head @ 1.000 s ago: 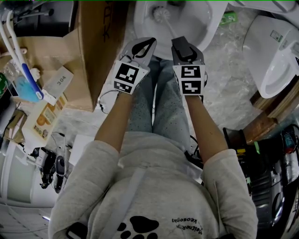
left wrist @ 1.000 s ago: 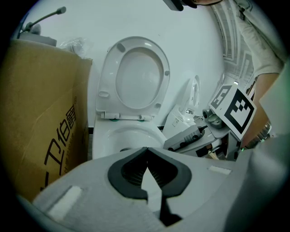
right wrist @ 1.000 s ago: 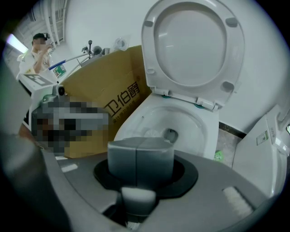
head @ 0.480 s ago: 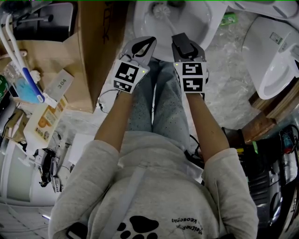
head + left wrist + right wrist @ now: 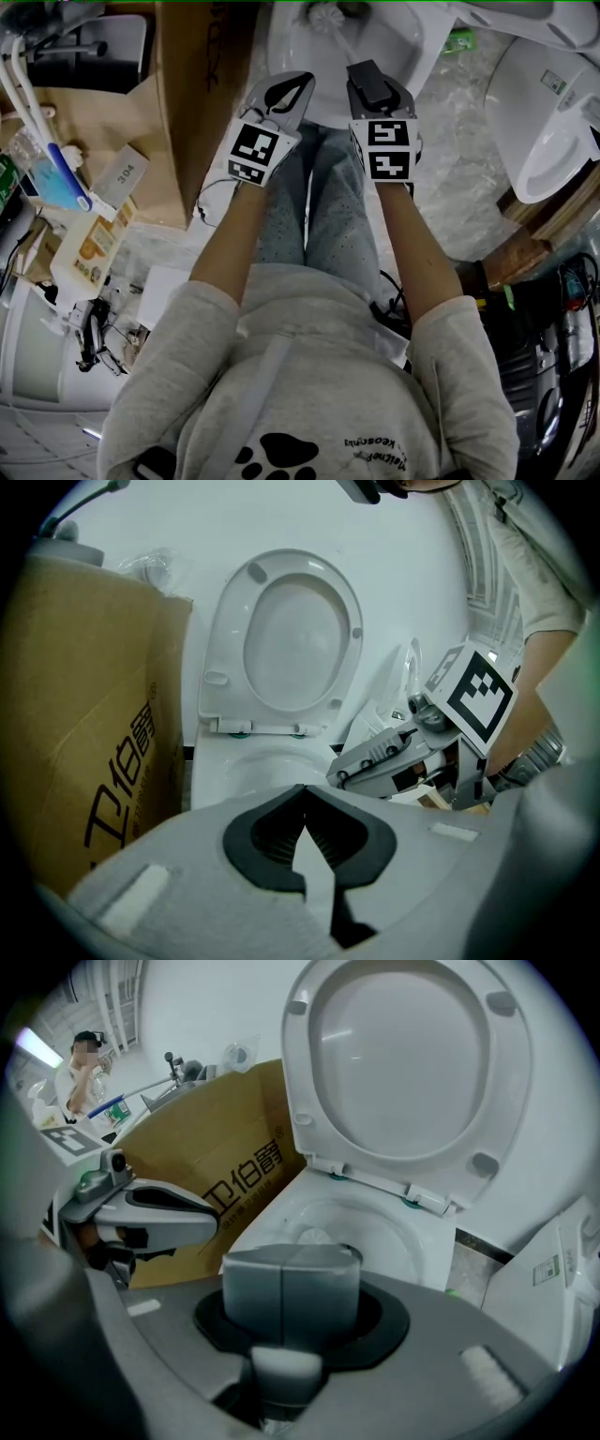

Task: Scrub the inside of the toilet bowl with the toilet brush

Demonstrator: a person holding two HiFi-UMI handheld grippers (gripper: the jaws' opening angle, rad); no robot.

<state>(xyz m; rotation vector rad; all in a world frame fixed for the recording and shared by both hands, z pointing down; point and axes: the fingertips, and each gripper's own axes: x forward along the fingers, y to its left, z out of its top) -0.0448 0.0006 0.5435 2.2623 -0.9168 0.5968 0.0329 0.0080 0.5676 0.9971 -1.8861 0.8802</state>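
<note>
The white toilet bowl (image 5: 398,47) lies at the top of the head view, its lid (image 5: 403,1063) raised. The toilet brush has its white bristle head (image 5: 325,15) down inside the bowl, also visible as a pale bristle head (image 5: 314,1237) in the right gripper view. My right gripper (image 5: 368,80) is shut on the brush's grey handle (image 5: 286,1288), holding it over the bowl's near rim. My left gripper (image 5: 289,89) hovers beside it to the left, shut with nothing between its jaws (image 5: 302,832).
A tall cardboard box (image 5: 192,103) stands close against the toilet's left side. A second toilet (image 5: 548,112) sits to the right, with wooden boards (image 5: 525,244) below it. Bottles, tubes and clutter (image 5: 66,187) fill the left. The person's legs (image 5: 319,206) are beneath the grippers.
The brush head has shifted a little toward the far side of the bowl, and my right gripper moved slightly forward with it. The left gripper has stayed put.
</note>
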